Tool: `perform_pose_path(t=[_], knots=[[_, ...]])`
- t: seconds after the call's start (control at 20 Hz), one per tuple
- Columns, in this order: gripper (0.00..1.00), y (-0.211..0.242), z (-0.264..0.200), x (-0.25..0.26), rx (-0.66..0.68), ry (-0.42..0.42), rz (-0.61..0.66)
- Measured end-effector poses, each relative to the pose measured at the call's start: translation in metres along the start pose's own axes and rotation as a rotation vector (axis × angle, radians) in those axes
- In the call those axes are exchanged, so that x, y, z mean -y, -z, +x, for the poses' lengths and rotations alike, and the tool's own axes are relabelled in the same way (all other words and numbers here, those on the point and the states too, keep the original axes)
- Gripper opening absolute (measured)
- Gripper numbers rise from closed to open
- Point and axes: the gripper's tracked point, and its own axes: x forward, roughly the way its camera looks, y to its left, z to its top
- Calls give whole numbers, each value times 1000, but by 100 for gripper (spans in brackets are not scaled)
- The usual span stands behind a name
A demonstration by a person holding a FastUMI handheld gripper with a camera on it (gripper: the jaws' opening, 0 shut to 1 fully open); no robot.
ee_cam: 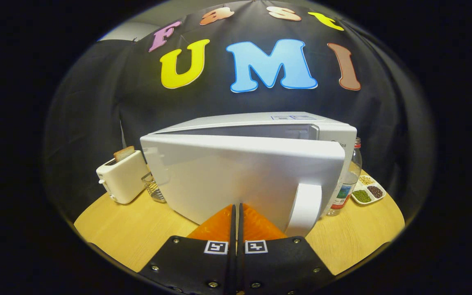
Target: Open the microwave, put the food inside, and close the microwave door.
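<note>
Orange gripper (236, 211) fingers pressed together, nothing between them, tips right up against the microwave door (244, 176), which hangs partly ajar by its handle (305, 209). Toaster (122, 176) sits near the table's (113, 233) left edge.

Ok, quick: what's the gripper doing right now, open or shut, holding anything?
Gripper: shut, its orange fingers pressed together with nothing between them, tips right against the partly open white microwave door, beside its white handle.
</note>
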Motion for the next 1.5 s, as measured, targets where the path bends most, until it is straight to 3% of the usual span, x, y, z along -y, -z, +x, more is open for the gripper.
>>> perform_pose_path(t=[0.5,0.7,1.1,1.5], knots=[[1,-38,51,27,37,61,44],[2,-40,42,20,60,70,10],[2,-83,-43,0,202,90,-11],[2,-75,-149,-26,265,97,-53]])
